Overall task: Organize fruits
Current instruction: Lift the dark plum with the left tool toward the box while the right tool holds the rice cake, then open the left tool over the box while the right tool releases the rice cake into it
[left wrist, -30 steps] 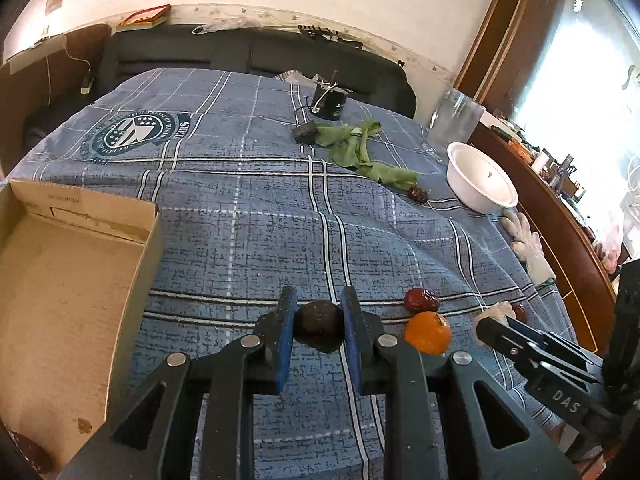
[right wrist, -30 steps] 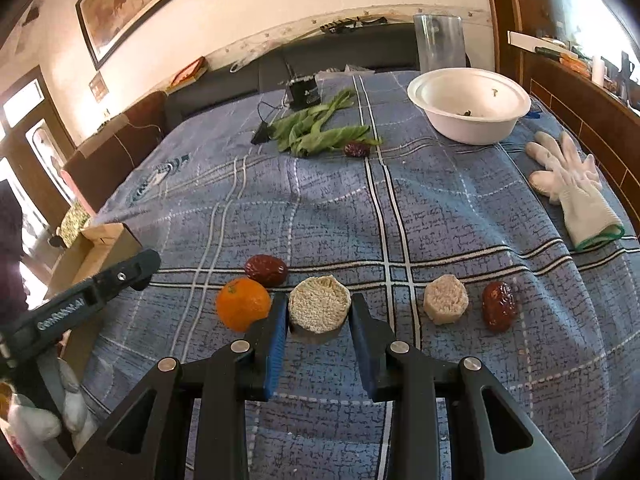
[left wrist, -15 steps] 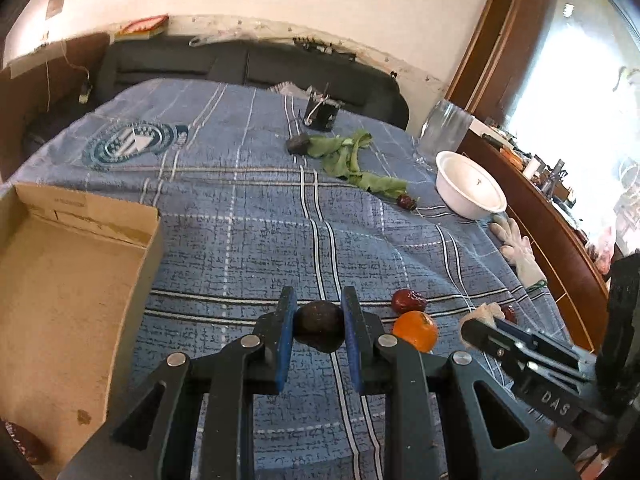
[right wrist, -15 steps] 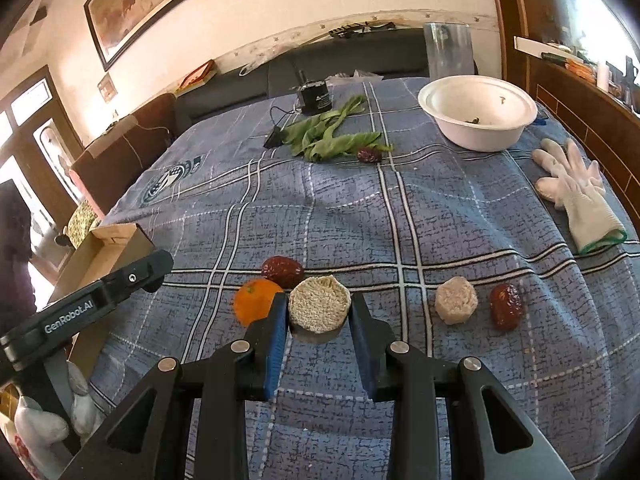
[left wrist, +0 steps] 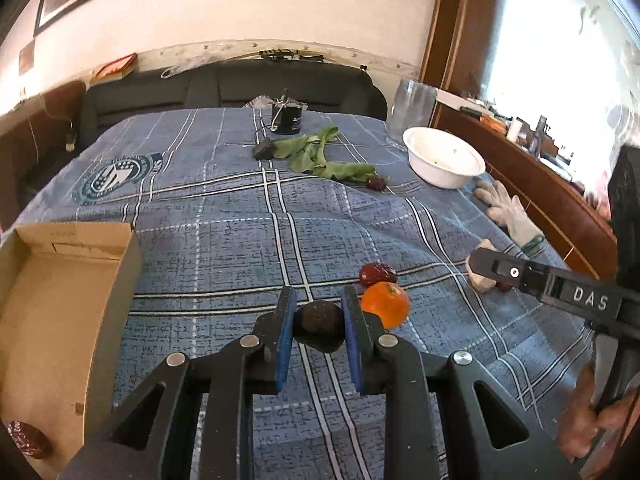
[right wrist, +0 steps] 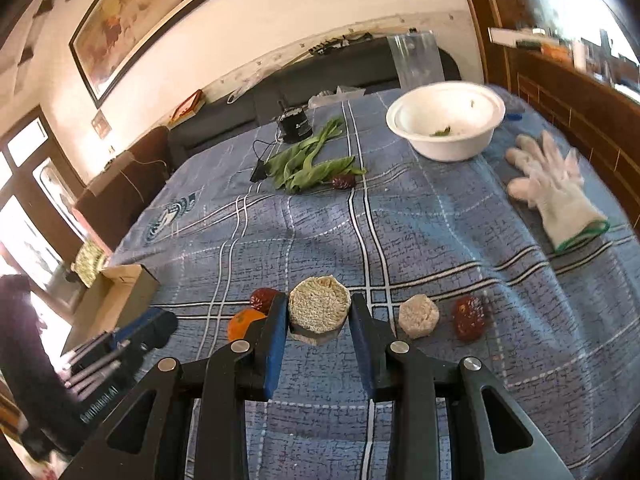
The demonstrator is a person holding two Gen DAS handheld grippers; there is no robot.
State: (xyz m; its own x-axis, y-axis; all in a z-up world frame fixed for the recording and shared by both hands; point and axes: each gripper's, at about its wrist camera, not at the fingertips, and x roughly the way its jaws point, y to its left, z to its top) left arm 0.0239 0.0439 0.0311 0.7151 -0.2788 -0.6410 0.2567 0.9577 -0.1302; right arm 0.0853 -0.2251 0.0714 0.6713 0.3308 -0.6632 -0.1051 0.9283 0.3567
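The cardboard box (left wrist: 60,300) sits off to the left of the left gripper (left wrist: 318,320), which clamps a dark round fruit (left wrist: 319,322); farther right, the right gripper (right wrist: 318,312) pinches a pale grainy puck (right wrist: 319,306).

Both grippers are black plastic with triangular cutouts, silver screws and blue finger pads (left wrist: 285,334); the right gripper (left wrist: 560,292) says "DAS" in white (bare skin on the hand (left wrist: 588,420)).
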